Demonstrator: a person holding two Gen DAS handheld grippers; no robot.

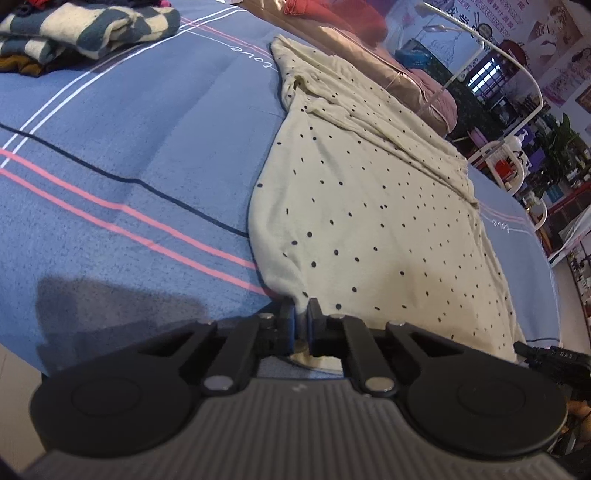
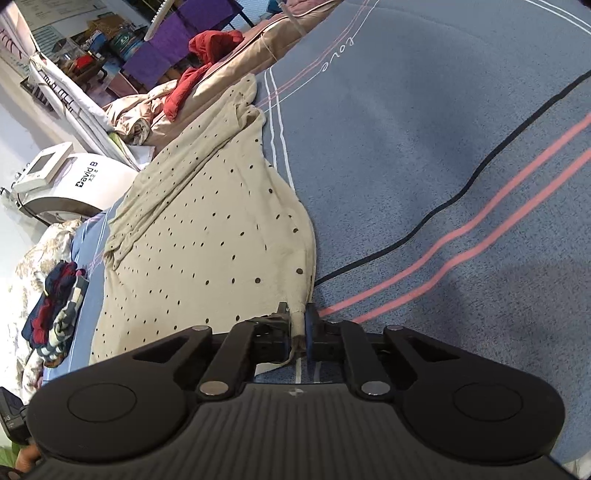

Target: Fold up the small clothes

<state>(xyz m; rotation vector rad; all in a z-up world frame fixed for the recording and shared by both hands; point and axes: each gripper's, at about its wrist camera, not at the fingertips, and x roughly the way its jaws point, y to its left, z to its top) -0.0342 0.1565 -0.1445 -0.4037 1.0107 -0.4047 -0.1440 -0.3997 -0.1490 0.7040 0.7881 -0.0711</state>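
Cream cloth with little dark dots, the small garment (image 1: 369,206), lies spread out on the bed (image 1: 122,155), which has a blue cover with pink, white and dark lines. The garment reaches from the near edge of the bed to the far side, where it is bunched and wrinkled. The left tool (image 1: 301,317) is at the garment's near left corner. Its two fingers are almost closed, with only a thin gap, and the cloth edge sits right at their tips. I think it pinches the corner, but the cloth between the fingers is hard to see. The right tool (image 2: 298,325) is at the other near corner. Its fingers are closed tight on a rolled bit of the cream cloth, which shows clearly between them. Both near corners look held, so this seems to be the start of a fold. The next move would likely be to lift both corners together and carry them over to the far end, keeping them level so the cloth does not twist. A pile of folded striped clothes (image 1: 85,29) sits far to the left on the bed, well apart from the garment.
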